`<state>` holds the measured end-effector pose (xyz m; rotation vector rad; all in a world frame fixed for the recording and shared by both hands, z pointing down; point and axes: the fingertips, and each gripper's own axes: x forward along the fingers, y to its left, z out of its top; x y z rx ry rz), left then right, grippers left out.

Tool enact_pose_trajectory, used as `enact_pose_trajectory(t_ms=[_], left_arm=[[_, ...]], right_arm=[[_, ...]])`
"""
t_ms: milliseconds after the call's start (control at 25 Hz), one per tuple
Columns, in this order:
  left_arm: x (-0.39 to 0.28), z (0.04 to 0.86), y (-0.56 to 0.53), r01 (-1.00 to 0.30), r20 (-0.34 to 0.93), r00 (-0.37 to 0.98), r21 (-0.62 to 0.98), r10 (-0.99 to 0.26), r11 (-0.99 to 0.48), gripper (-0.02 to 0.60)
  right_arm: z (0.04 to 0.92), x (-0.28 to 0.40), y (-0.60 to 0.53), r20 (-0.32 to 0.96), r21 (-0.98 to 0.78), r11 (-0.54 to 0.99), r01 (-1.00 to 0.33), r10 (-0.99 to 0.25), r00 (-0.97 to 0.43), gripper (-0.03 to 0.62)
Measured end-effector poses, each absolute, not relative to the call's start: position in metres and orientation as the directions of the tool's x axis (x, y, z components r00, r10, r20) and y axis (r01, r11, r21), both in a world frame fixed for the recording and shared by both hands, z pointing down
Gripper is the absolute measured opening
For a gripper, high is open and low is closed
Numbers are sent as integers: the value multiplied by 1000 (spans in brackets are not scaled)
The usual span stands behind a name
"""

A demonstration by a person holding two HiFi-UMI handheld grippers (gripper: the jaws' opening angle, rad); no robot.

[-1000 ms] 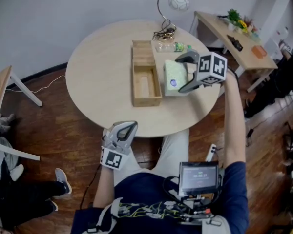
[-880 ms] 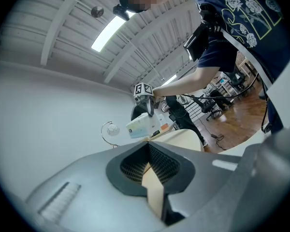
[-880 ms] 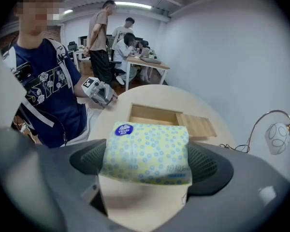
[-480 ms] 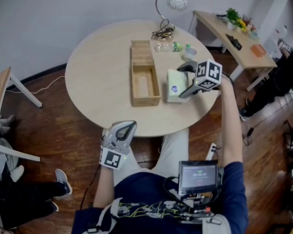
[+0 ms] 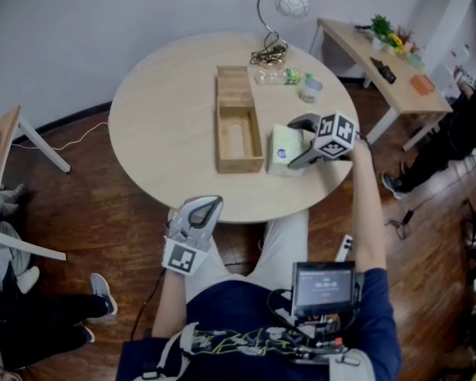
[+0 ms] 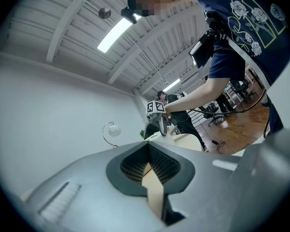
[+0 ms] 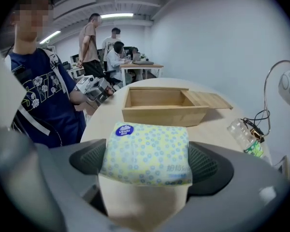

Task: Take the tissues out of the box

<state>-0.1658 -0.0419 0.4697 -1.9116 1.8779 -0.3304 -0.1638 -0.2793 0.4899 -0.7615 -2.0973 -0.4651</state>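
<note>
My right gripper (image 5: 299,144) is clamped on the tissue pack (image 7: 147,152), outside the wooden box (image 5: 220,125), by the counter's (image 5: 159,125) near-right edge. I'd set it flat on bare counter before letting go. My left gripper (image 5: 197,213) hangs closed and empty beyond the near edge.

The tissue pack (image 7: 146,151), toward four o'clock on the pale beige table (image 5: 159,125), is light yellow with small blue dots and a round dark-blue label. The box (image 5: 238,129) is light natural wood. The floor (image 5: 103,205) is reddish-brown planks.
</note>
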Motion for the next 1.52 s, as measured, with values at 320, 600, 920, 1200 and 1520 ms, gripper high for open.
enact_pose_trajectory(t_ms=[320,600,920,1200,1520], left_arm=[[-167,470,-42,-886,-122,40,-464,-992,21,3],[-169,455,-38,-889,-171,67,-458,-983,20,3],[-170,456,-40,-891,-159,61,-454,-985,18,3],[-171,460,-38,-895,-153,45,-445,-987,28,3],[-174,469,-38,-884,-102,26,-467,-994,25,3]], right_arm=[[488,-166,-278,784,52,755,654,374,-495,532],[485,-166,-280,755,53,767,640,388,-528,548],[440,-168,-283,596,207,793,573,362,-717,549],[348,-122,-211,-111,339,872,352,409,-906,500],[402,-97,-128,-268,145,963,226,258,-928,201]])
